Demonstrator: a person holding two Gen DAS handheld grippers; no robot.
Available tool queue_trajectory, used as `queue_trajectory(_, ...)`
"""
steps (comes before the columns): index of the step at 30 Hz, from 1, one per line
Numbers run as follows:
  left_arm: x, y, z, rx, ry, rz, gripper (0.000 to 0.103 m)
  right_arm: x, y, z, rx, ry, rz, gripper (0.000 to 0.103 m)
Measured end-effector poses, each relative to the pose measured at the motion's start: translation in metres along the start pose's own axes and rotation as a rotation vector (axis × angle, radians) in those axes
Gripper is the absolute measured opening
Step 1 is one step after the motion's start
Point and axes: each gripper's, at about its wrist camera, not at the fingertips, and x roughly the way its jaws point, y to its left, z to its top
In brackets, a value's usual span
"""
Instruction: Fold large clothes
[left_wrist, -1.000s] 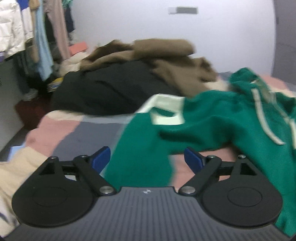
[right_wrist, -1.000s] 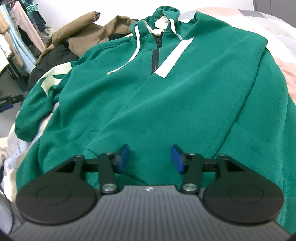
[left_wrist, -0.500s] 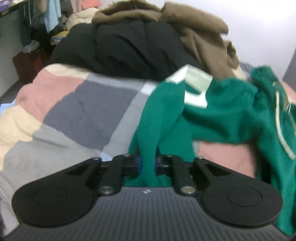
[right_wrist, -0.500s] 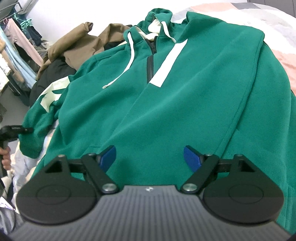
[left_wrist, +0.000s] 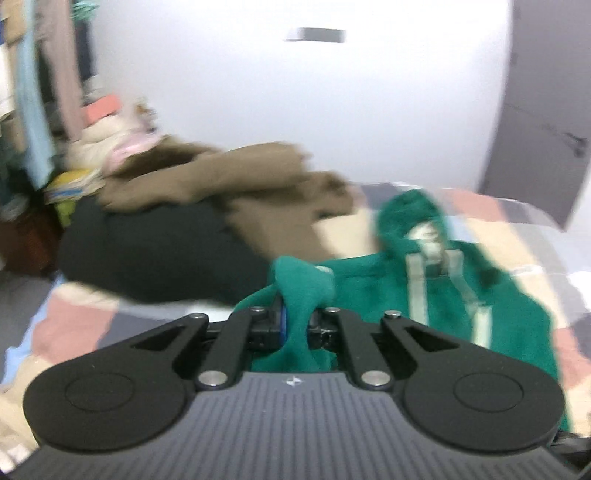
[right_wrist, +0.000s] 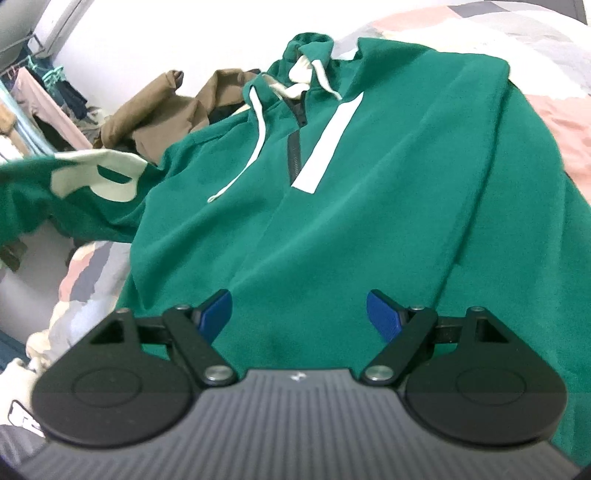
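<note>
green fleece fills both of our views: a large hoodie (right_wrist: 369, 206) lies front up on a patchwork bedspread (right_wrist: 554, 114) of pink, grey and cream blocks. starting at the far left, we see clothes on a hanging rail (left_wrist: 33, 92), blurred, and below them a dark mound of bedding (left_wrist: 147, 251) with a brown garment (left_wrist: 236, 184) heaped on top, well beyond the hoodie. moving right, our left gripper (left_wrist: 297, 325) has its jaws pressed together on the hoodie's sleeve (left_wrist: 301, 291); the green fabric bunches up above the pinch and hangs down below it, lifted clear of the bed. from the right wrist view the same sleeve (right_wrist: 74, 192) stretches out to the left edge, its pale cream patch (right_wrist: 96, 173) facing up, raised off the bedspread. further right, the hoodie's body stays flat: the hood (right_wrist: 310, 44) points away from us, a white drawstring (right_wrist: 258, 133) trails over the chest, and a white stripe (right_wrist: 328, 144) runs beside the short dark zip (right_wrist: 295, 151). our right gripper (right_wrist: 299, 317) hovers over the lower front of the hoodie with its blue fingertips (right_wrist: 384, 317) spread wide, nothing pinched between them; whether they touch the cloth we cannot tell. at the far right, a grey door (left_wrist: 543, 140) meets the white wall (left_wrist: 295, 103).
</note>
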Motion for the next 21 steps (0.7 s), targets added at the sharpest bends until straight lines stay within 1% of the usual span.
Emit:
queue_trajectory(3,-0.014,-0.060,0.012,0.027,-0.002,-0.098,0.008,-0.009,-0.009,0.002,0.040,-0.022,0.017,0.082)
queue_trajectory(6,-0.023,-0.131,0.009,0.072,0.003,-0.222,0.008,-0.022,-0.021,0.004,0.085,-0.056,0.027,0.082)
queue_trajectory(9,-0.016,-0.199,-0.005,0.129,0.031,-0.313,0.008,-0.034,-0.034,0.006,0.128,-0.093,0.031,0.082)
queue_trajectory(12,0.003,-0.254,-0.029,0.152,0.075,-0.378,0.008,-0.045,-0.049,0.006,0.174,-0.124,0.033,0.082)
queue_trajectory(15,0.031,-0.294,-0.059,0.155,0.112,-0.427,0.008,-0.055,-0.065,0.006,0.214,-0.153,0.022,0.082)
queue_trajectory(18,0.059,-0.317,-0.089,0.153,0.153,-0.446,0.009,-0.061,-0.080,0.006,0.253,-0.178,0.012,0.082)
queue_trajectory(21,0.084,-0.332,-0.106,0.148,0.195,-0.457,0.010,-0.064,-0.091,0.006,0.278,-0.187,0.002,0.082)
